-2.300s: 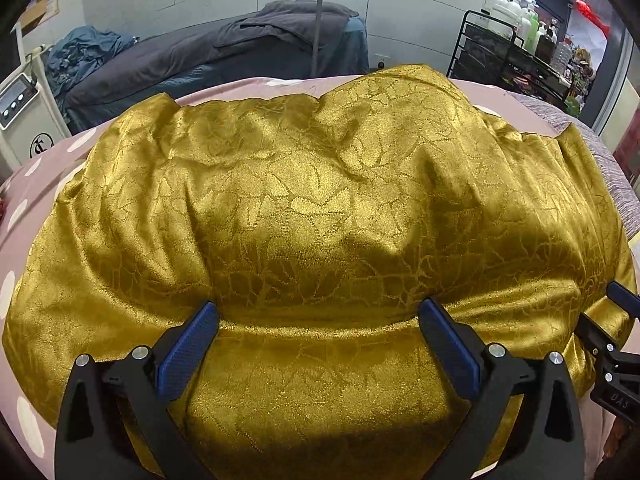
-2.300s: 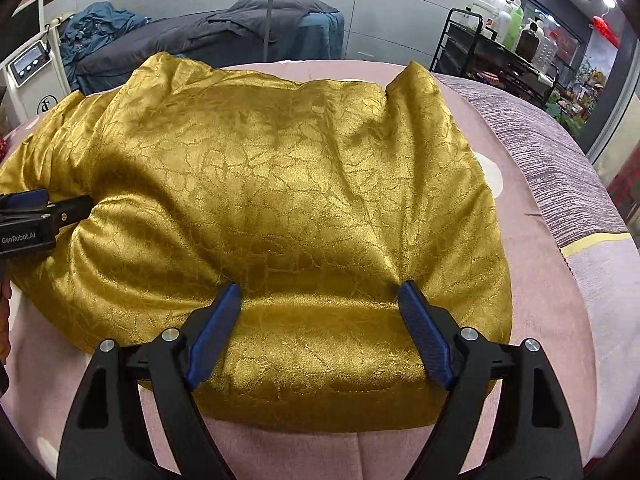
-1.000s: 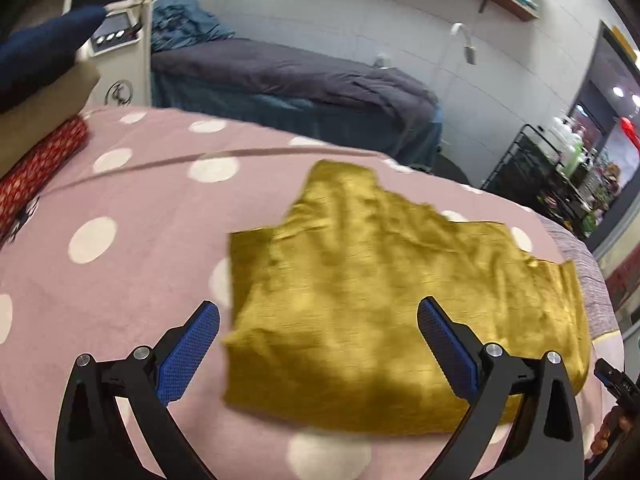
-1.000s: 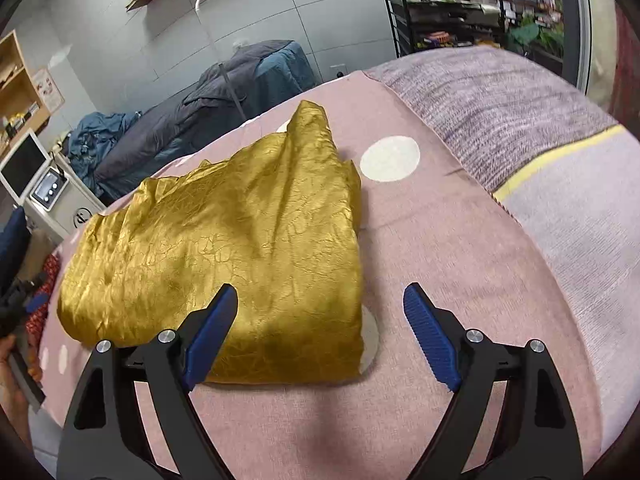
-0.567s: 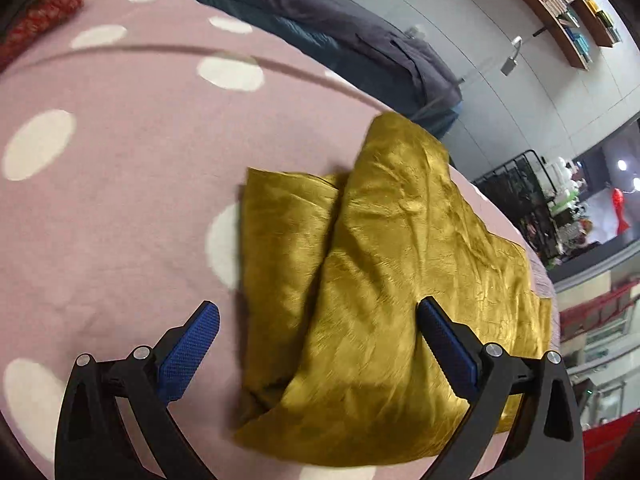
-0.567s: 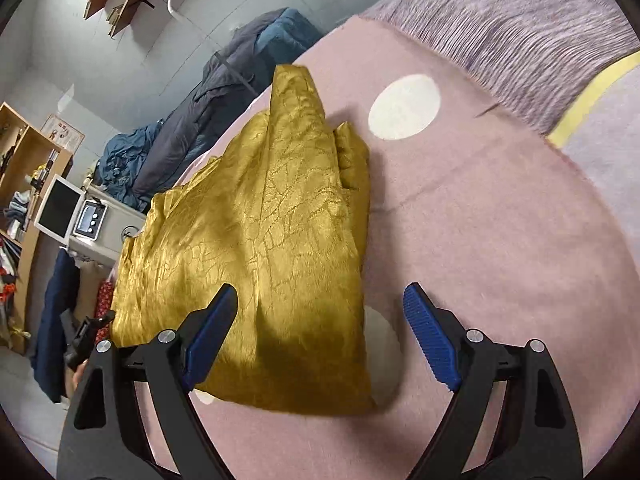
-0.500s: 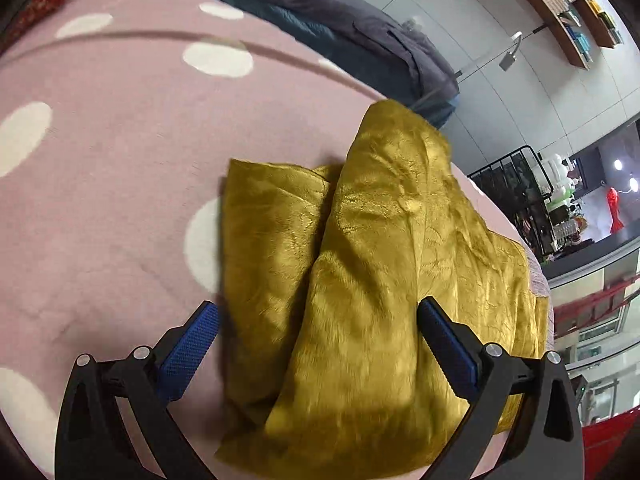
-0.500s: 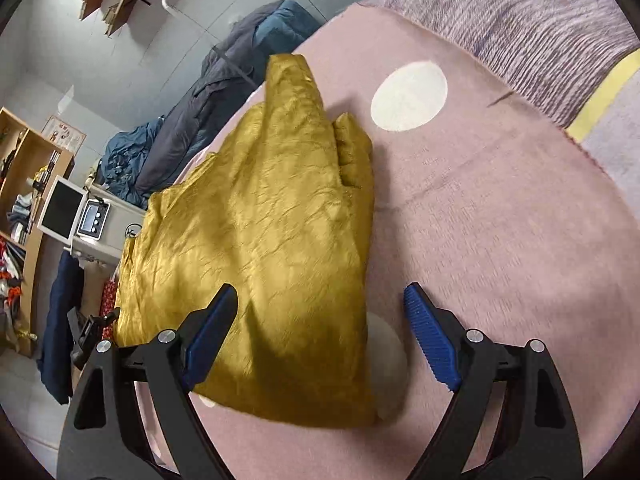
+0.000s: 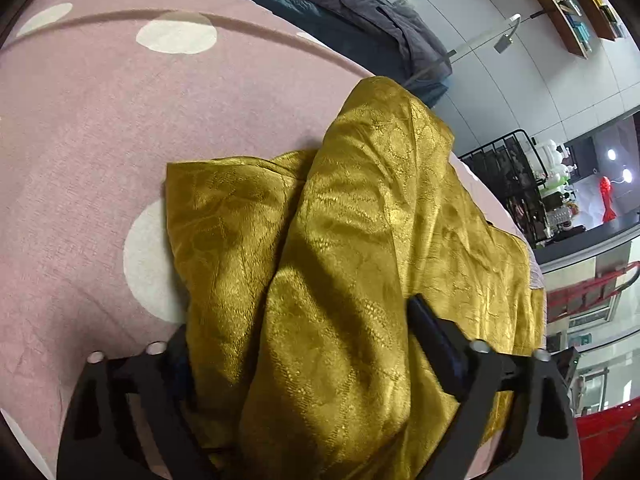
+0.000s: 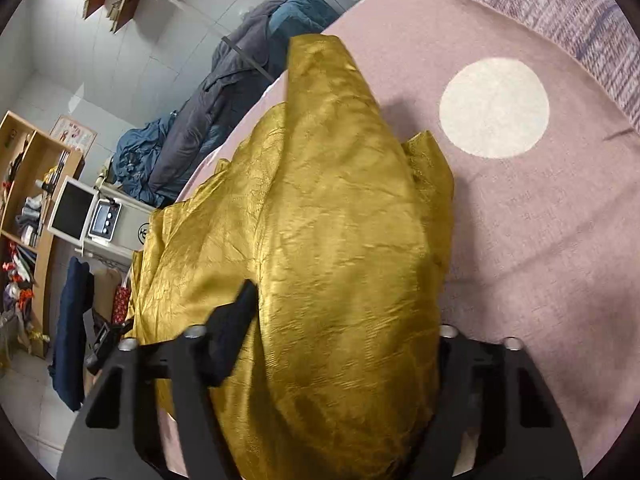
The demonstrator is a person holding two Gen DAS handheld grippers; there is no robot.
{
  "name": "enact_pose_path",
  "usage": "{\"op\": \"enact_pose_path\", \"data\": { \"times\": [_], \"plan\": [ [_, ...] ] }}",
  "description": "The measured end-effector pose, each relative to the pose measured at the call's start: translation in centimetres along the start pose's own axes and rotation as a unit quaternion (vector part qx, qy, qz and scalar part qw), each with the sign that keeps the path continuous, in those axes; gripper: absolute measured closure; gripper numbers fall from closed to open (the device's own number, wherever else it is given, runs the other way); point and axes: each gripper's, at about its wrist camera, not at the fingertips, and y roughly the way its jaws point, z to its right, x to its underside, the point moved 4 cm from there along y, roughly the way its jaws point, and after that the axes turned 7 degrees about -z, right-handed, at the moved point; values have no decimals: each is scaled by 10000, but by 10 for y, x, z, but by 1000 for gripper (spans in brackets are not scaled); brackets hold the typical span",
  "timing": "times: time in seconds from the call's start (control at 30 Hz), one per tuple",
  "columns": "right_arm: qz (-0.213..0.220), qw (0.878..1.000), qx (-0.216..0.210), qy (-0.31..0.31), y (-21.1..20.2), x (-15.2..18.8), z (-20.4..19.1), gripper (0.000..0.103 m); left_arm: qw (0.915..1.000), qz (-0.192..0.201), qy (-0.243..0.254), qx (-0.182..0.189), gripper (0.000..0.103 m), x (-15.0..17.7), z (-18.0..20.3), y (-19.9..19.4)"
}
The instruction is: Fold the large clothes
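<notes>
My left gripper [image 9: 304, 344] stands with its jaws wide apart around a bunched end of the gold cloth [image 9: 360, 240], which lies between them; the fabric covers one blue pad entirely, so I cannot tell whether either finger presses it. My right gripper [image 10: 340, 320] likewise straddles the opposite end of the gold cloth [image 10: 320, 208], jaws spread, its right finger buried under the folds. The cloth lies heaped and partly folded on a pink bedspread [image 9: 100, 120] with white dots, the bedspread [image 10: 540, 220] running out to a grey striped blanket [image 10: 580, 4]. Past the edge, a small grey machine [image 10: 105, 216] with a screen carries a round mark too small for me to read.
</notes>
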Motion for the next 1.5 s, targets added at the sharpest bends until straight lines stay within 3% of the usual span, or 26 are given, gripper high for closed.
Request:
{"op": "enact_pose_path", "data": {
  "times": [0.07, 0.13, 0.3, 0.5, 0.53, 0.6, 0.7, 0.83, 0.93, 1.03, 1.13, 1.3, 1.4, 1.5],
  "plan": [
    [53, 9997, -206, 117, -4, 5, 0, 72, 10000, -16, 8, 83, 37, 3, 1, -2],
    [141, 9996, -232, 47, -12, 14, -5, 80, 9999, 16, 87, 124, 51, 7, 5, -4],
    [447, 9976, 54, -535, -42, 39, -33, 90, 9987, 232, 441, 121, 75, 13, 33, -22],
    [931, 9837, 743, -1347, -87, 62, -66, 92, 9920, 519, 1146, 55, 82, 12, 102, -46],
    [1051, 9771, 1013, -1548, -94, 63, -71, 92, 9896, 561, 1326, -13, 82, 13, 116, -48],
    [1383, 9515, 1722, -2142, -111, 71, -84, 92, 9818, 666, 1769, -202, 82, 17, 149, -49],
    [1624, 9405, 1910, -2293, -139, 72, -88, 93, 9668, 717, 2437, -283, 82, 25, 210, -38],
    [2030, 9370, 1991, -2029, -193, 62, -76, 93, 9540, 534, 2950, 16, 82, 32, 291, -12],
    [2526, 9276, 2075, -1809, -253, 56, -62, 93, 9449, 530, 3213, 326, 82, 31, 357, 4],
    [3069, 9144, 2190, -1477, -313, 52, -40, 93, 9335, 495, 3479, 706, 81, 31, 430, 27],
    [3673, 8892, 2532, -1017, -372, 59, -2, 93, 9258, 298, 3637, 990, 81, 32, 499, 65],
    [4125, 8650, 2843, 294, -420, 78, 84, 93, 9105, -163, 3951, 1214, 82, 57, 601, 154],
    [4149, 8513, 3055, 994, -424, 103, 135, 93, 9007, -530, 4186, 1034, 81, 80, 640, 213],
    [3859, 8591, 2930, 1648, -406, 130, 184, 91, 8973, -528, 4373, 299, 77, 94, 659, 268]
  ]
}}
